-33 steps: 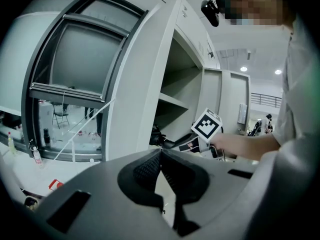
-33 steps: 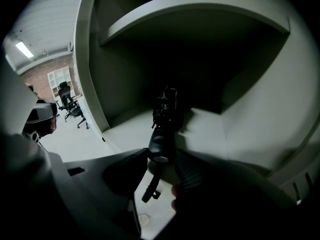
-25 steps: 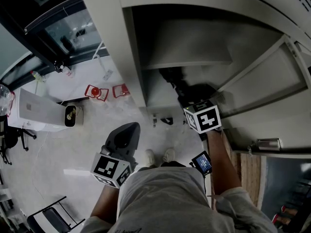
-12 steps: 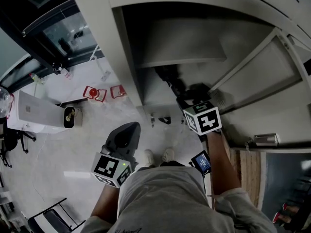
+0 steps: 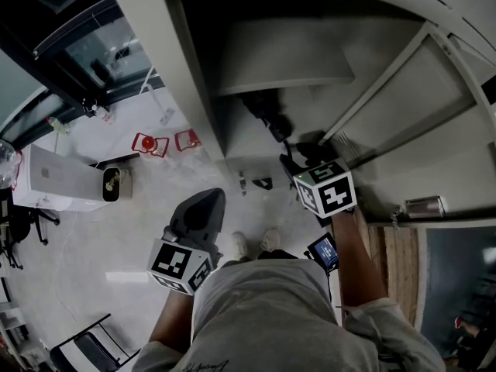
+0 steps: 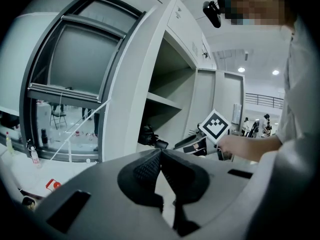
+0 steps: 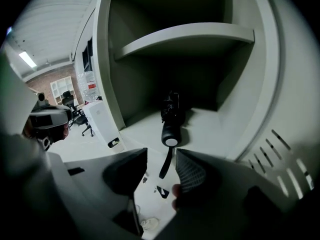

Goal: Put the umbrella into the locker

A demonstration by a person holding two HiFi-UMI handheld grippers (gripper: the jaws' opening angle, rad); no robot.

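Umbrella (image 7: 171, 119), one, lies in the locker (image 7: 107, 84) beneath its one shelf (image 7: 185, 36). Right gripper (image 7: 162, 156) jaws apart, holding nothing; left gripper (image 6: 161, 151) jaws together.

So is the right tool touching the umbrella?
Apart. Right gripper view: the right tool is open; the umbrella lies on the locker shelf beyond its tips, gaps either side of the hanging strap.

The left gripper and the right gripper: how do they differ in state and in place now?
The left gripper's jaws are together; the right gripper's jaws stand apart. The left gripper is away from the locker, over the floor; the right gripper is at the locker's opening, pointing at the umbrella that lies under the shelf. Both hold nothing.
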